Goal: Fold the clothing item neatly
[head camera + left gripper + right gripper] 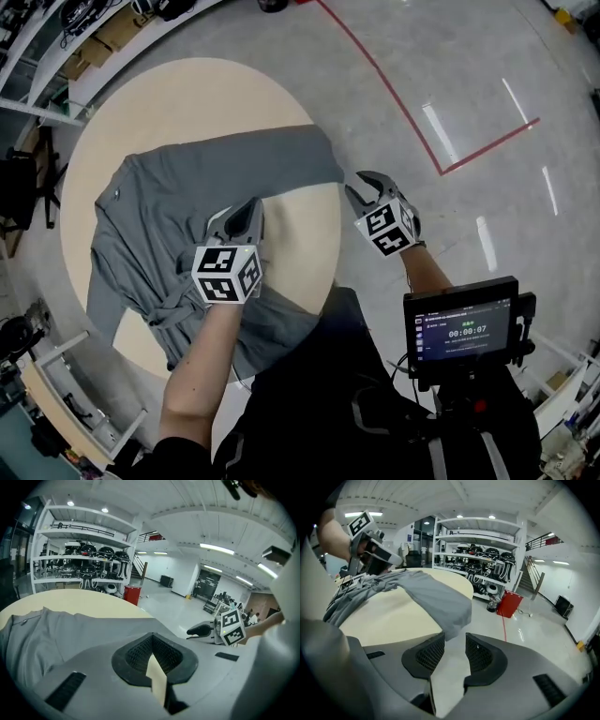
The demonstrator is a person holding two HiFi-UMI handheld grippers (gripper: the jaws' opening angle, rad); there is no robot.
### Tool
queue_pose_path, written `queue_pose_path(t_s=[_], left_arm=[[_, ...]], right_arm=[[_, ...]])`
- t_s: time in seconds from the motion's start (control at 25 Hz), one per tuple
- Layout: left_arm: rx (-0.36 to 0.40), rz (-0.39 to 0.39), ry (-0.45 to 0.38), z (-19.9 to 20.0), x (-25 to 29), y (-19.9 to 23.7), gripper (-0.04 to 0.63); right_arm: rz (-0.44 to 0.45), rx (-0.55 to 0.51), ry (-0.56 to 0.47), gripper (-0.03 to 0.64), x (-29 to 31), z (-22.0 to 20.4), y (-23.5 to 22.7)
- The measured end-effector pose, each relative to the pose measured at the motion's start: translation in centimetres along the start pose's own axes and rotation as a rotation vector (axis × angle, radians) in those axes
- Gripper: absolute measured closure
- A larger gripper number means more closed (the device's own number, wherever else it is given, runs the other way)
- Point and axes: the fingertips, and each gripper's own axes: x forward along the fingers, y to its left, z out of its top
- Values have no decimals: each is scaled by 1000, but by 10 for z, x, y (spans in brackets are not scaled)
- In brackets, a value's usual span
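A grey long-sleeved shirt (169,216) lies spread and partly rumpled on a round beige table (187,94). One sleeve (291,159) runs right to the table's edge. My left gripper (251,208) hovers over the shirt's near side, jaws shut; its own view shows the pads (136,656) meeting, with grey cloth (70,630) just beyond and nothing seen pinched. My right gripper (361,187) is off the table's right edge, open. In its view the sleeve end (450,611) hangs just past the gap between the fingertips (480,653).
Grey floor with a red line (375,66) surrounds the table. Shelving with helmets (89,559) and a red bin (509,603) stand beyond it. A small monitor (461,328) sits at the person's chest. The shirt's hem hangs over the near table edge.
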Motion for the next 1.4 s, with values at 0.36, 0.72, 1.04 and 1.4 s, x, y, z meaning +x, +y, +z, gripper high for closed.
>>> queue_pose_path(t_s=[0.36,0.72,1.04,1.4], left_arm=[[51,-44,73,-17,12,-38,607],[67,-32,79,-17,4,-37,607],[48,6,54,-19,-11,-35,607],[-8,-65,-32,-5,4,-28,607]], right_arm=[[30,-254,24,497,-4,-21,25],[30,-381,-13,504,5,-9,25],[6,-378,-37,588,-1,-6,20],[-153,-364,47,588,-13,1,-38]])
